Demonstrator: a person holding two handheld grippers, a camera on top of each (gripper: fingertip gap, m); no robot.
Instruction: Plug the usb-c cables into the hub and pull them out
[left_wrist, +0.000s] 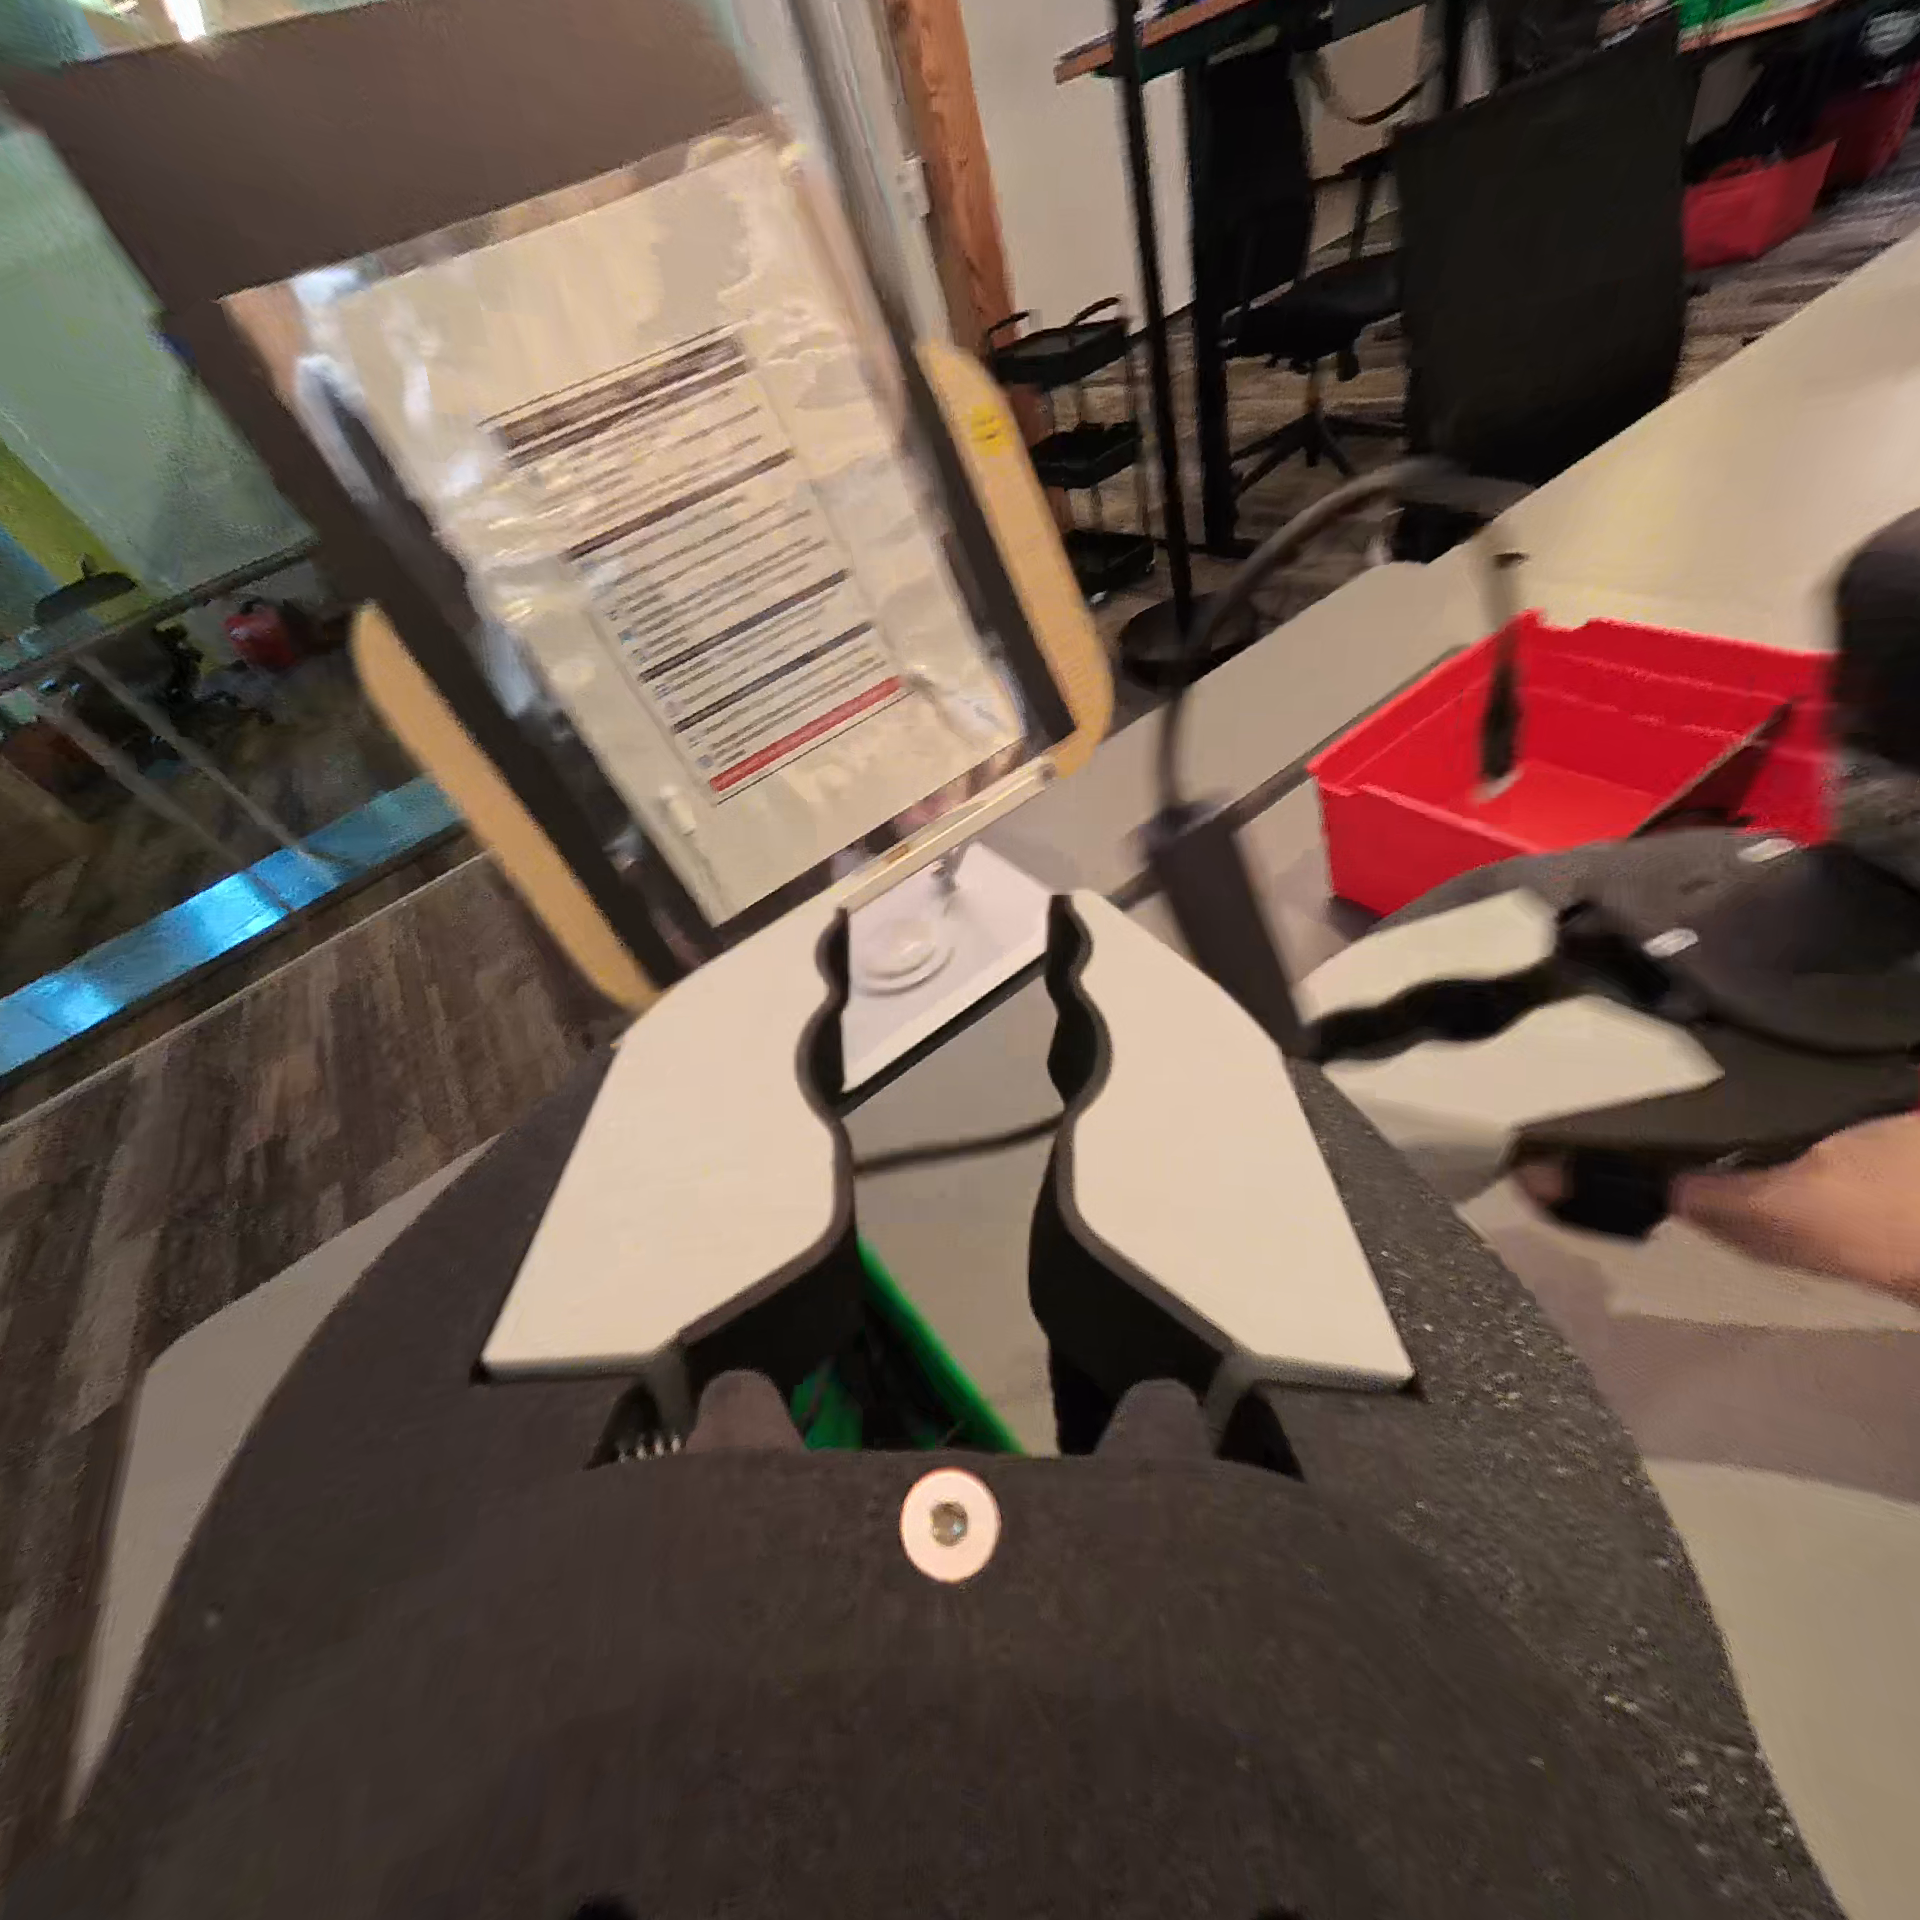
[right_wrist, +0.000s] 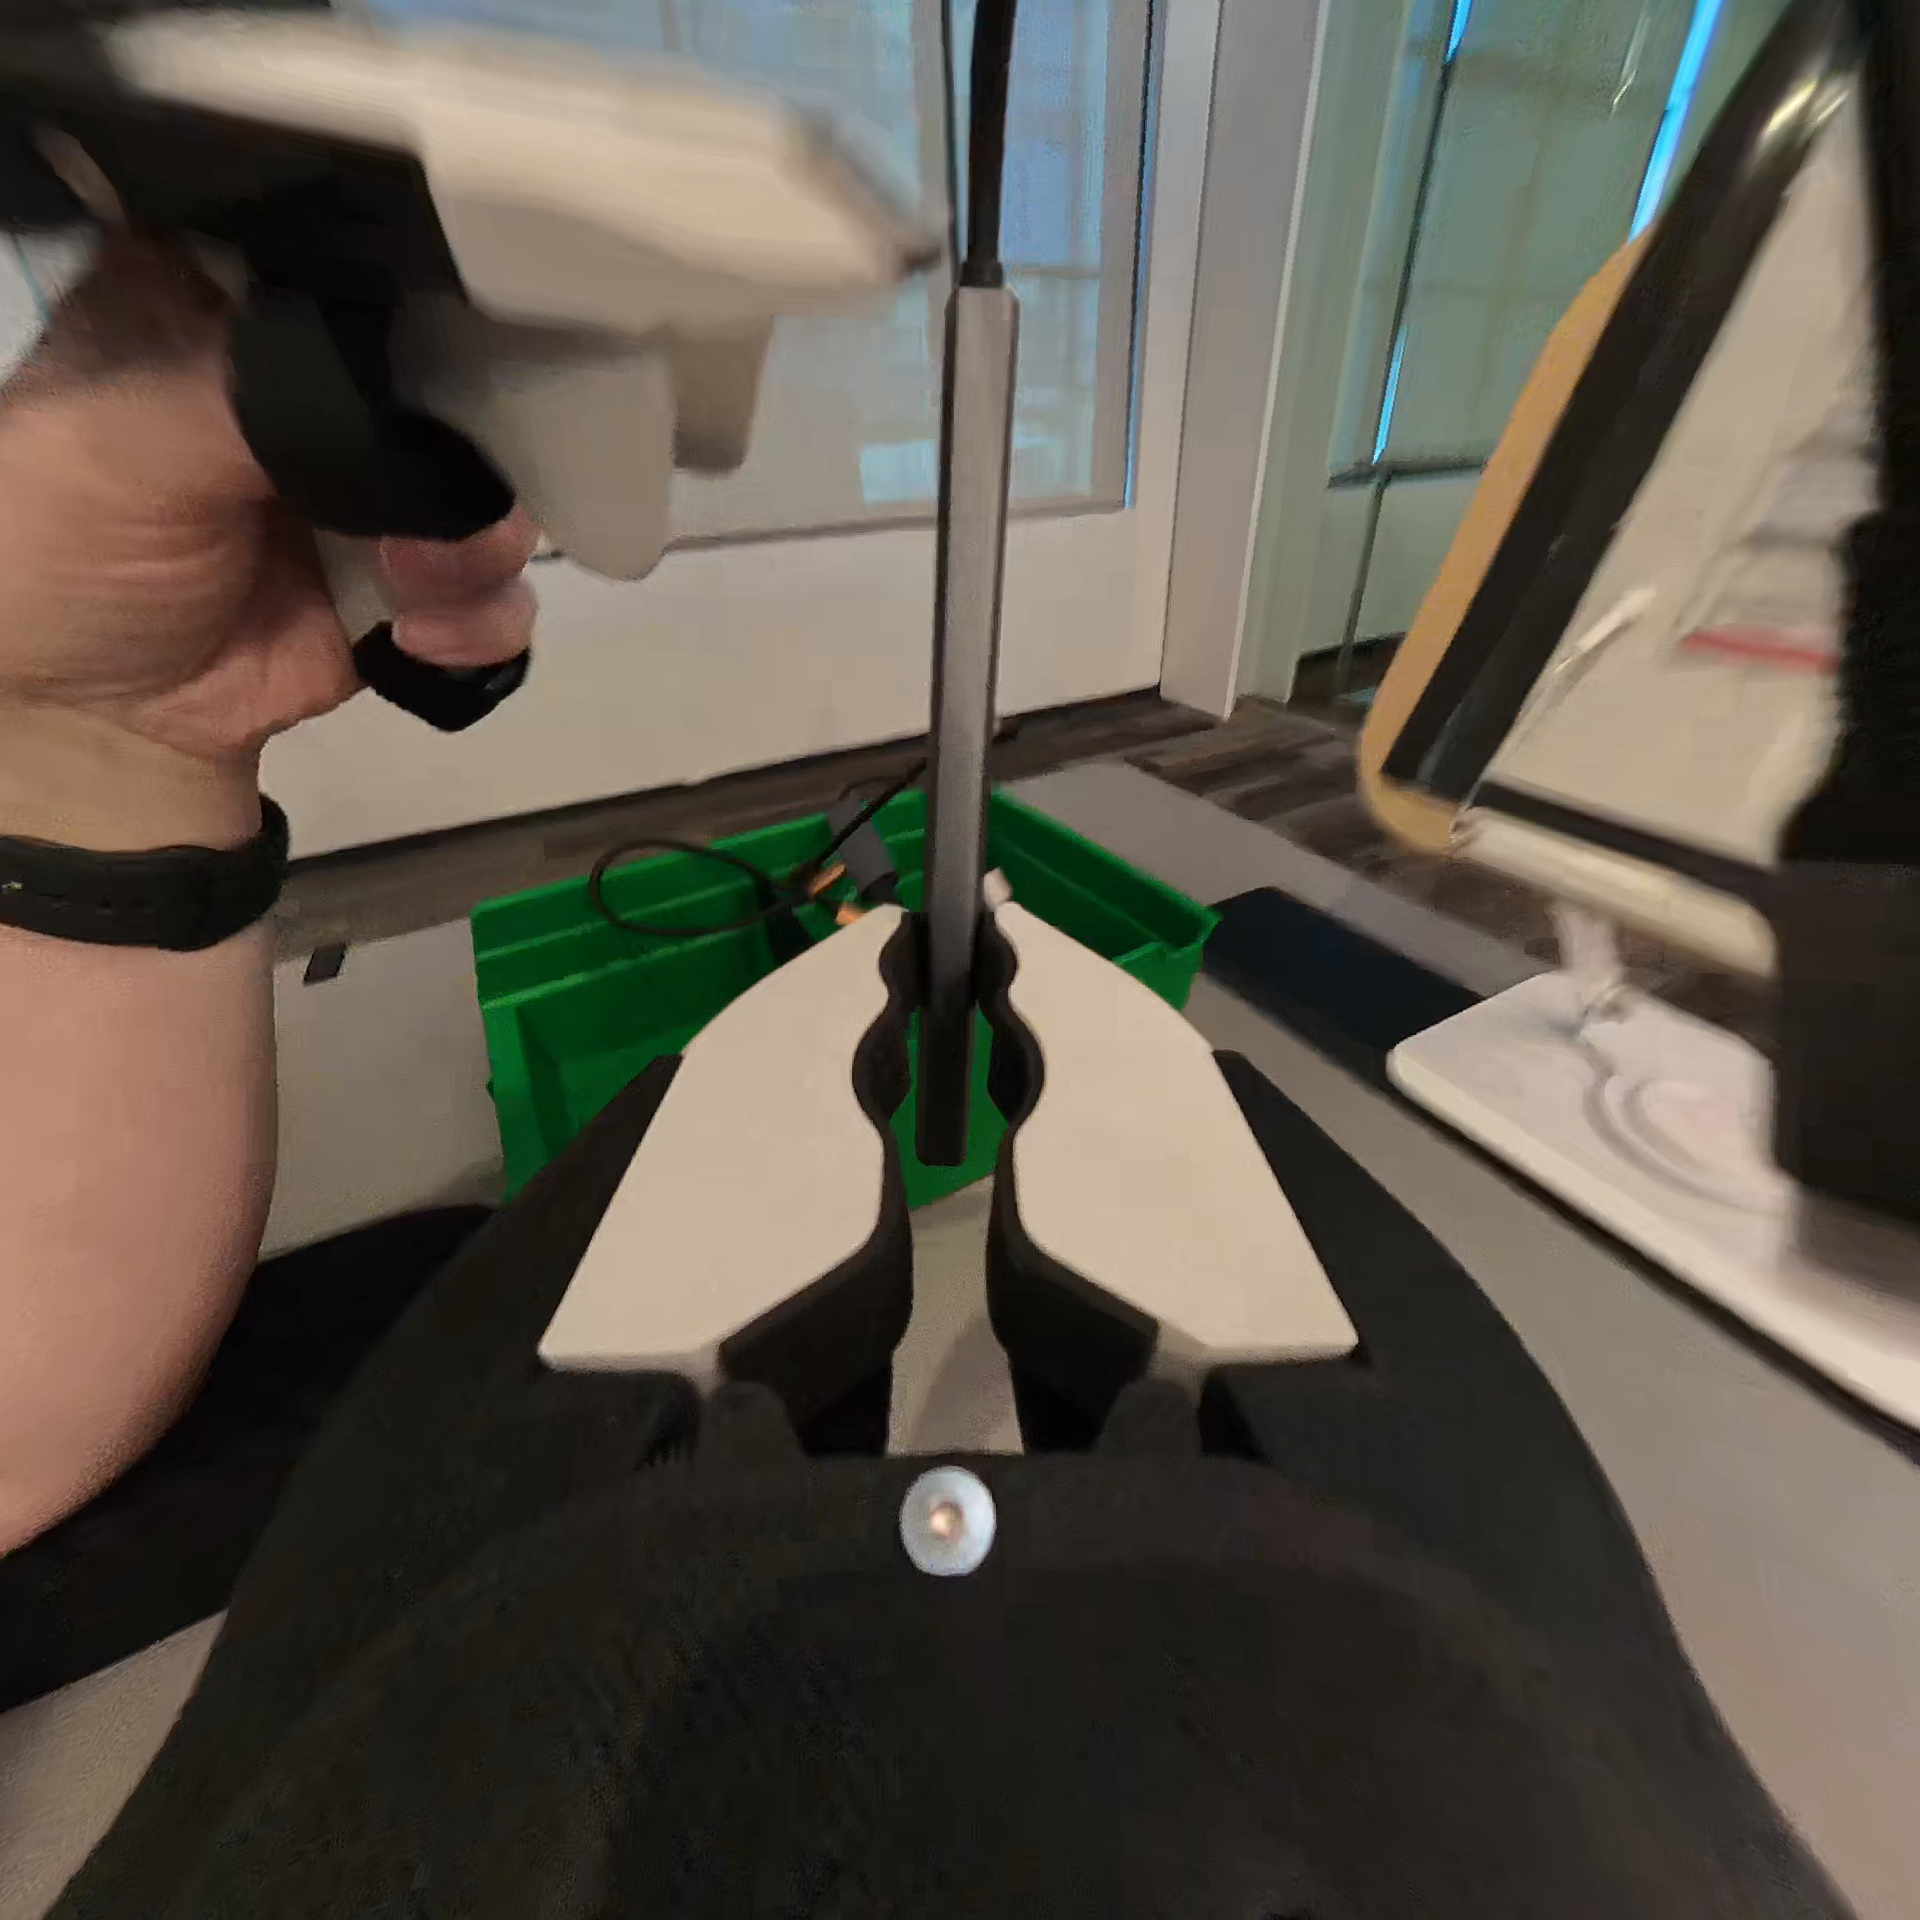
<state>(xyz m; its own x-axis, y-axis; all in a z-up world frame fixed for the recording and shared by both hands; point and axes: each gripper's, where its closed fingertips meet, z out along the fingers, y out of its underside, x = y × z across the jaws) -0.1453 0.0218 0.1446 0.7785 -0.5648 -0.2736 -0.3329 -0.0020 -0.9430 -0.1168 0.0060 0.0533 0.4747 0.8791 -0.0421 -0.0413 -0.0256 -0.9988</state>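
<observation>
My right gripper (right_wrist: 951, 925) is shut on a slim grey hub (right_wrist: 971, 623). The hub stands upright between the jaws, with its black lead (right_wrist: 987, 135) going up out of its top end. Thin black usb-c cables (right_wrist: 707, 894) lie coiled in a green bin (right_wrist: 623, 997) just behind it. My left gripper (left_wrist: 951, 935) is open and empty, held in the air. It shows blurred at the upper left of the right wrist view (right_wrist: 623, 229), held by a hand. The left wrist view shows the right gripper (left_wrist: 1340, 1029) on the hub (left_wrist: 1216, 914) at the right.
A clear stand with a printed sheet (left_wrist: 675, 561) on a white base (right_wrist: 1610, 1122) is close ahead on the grey table. A red bin (left_wrist: 1558, 748) with a black cable end (left_wrist: 1501, 686) in it stands at the right. A dark post (right_wrist: 1849, 935) is near right. The tips of one gripper are about 11 centimetres away from the tips of the other.
</observation>
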